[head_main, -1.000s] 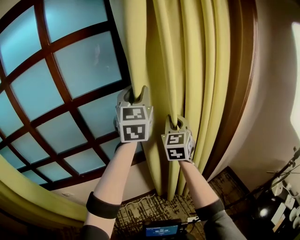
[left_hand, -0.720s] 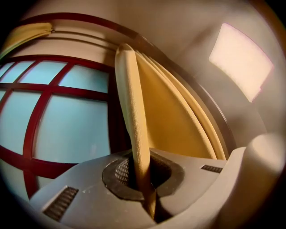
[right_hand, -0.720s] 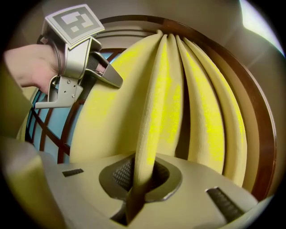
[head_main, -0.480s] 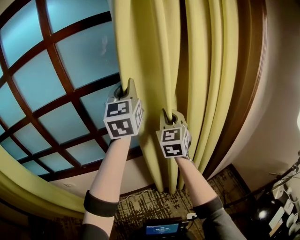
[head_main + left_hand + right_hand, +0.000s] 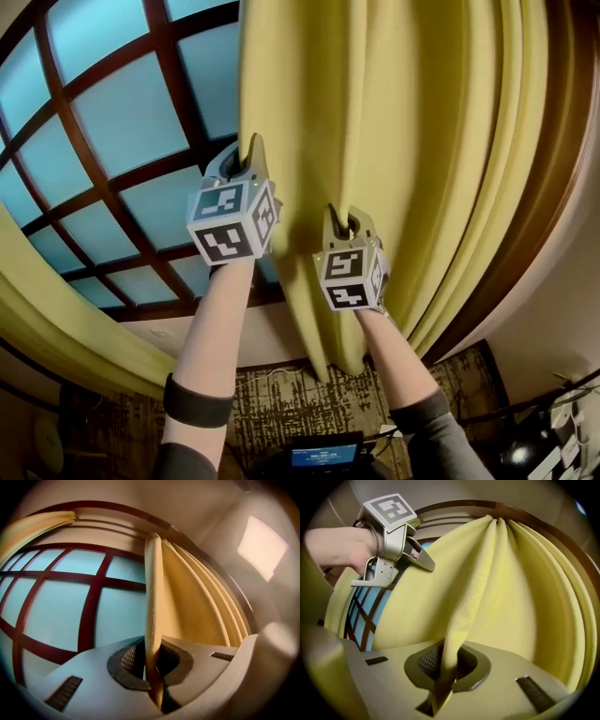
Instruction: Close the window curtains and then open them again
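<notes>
Head view: left claw (image 5: 249,152) and right claw (image 5: 343,218) both reach up into the yellow curtain (image 5: 412,131), side by side, the left one higher in the picture.
Left claw grip: pinched tight on the curtain's leading edge; the cloth runs straight up from between the pads, and only cloth is in the grip.
Right claw grip: clamped narrow on a fold of the same curtain, deeper into the cloth than the left claw.
Curtain: hangs in long pleats above and to the right of both claws; its free edge stands at the left claw.
Window (image 5: 112,122): blue-lit panes in a dark red-brown grid, left of the left claw, uncovered.
Second curtain (image 5: 66,323): swept along the arch, well left of the claws and apart from them.
Wooden arch (image 5: 555,159): right of the right claw, beyond the bunched pleats.
Carpet (image 5: 281,403): patterned, below both claws; a blue screen (image 5: 323,457) shows at the picture's bottom edge.
In the way: the curtain's own pleats crowd round the right claw and hide the panes behind it.
</notes>
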Available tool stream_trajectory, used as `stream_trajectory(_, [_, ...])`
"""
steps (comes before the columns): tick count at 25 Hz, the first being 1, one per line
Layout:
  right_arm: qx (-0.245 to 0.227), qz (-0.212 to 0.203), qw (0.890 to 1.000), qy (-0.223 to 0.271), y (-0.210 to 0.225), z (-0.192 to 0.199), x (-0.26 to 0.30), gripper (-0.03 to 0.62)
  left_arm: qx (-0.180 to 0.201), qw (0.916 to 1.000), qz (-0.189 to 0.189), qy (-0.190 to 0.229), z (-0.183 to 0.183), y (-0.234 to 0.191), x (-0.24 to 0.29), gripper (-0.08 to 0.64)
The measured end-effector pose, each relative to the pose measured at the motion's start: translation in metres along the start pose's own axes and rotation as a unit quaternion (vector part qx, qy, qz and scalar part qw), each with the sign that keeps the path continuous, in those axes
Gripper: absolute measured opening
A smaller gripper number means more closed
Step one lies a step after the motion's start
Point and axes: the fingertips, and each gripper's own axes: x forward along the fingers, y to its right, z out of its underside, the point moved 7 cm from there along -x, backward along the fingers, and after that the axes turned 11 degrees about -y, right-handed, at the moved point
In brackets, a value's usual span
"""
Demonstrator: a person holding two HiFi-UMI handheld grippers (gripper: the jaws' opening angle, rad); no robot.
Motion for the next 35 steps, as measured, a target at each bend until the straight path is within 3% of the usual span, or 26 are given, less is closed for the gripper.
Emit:
stream_trajectory(14, [-0.047, -0.083, 0.994, 0.049, -0.169, -0.095, 0.029, 0.021, -0.028, 0.9967, -0.049, 0.058, -0.03, -0.169, -0.086, -0.006])
stream_trajectory(18, [-0.059, -0.118, 0.989, 0.063, -0.223, -0.126, 0.032, 0.021, -0.056, 0.9933, -0.065, 0.077, -0.038, -0.224, -0.12, -0.006])
stream_trajectory(24, [-0.072, -0.179, 0.98, 0.049, -0.296, -0.121, 0.047, 0.021, -0.146, 0.9808, -0.112, 0.063, 0.02, -0.315, -0.166, -0.006])
stream_trajectory(27, [-0.08, -0.205, 0.974, 0.059, -0.328, -0.123, 0.054, 0.021, -0.142, 0.9774, -0.142, 0.066, 0.035, -0.344, -0.191, -0.006])
stream_trajectory(32, [-0.086, -0.206, 0.972, 0.069, -0.437, -0.173, 0.039, 0.021, -0.127, 0.9804, -0.129, 0.077, 0.017, -0.423, -0.26, -0.006])
stream_trajectory(35, [-0.089, -0.198, 0.973, 0.073, -0.466, -0.188, 0.036, 0.021, -0.146, 0.9791, -0.109, 0.09, 0.012, -0.448, -0.276, -0.006])
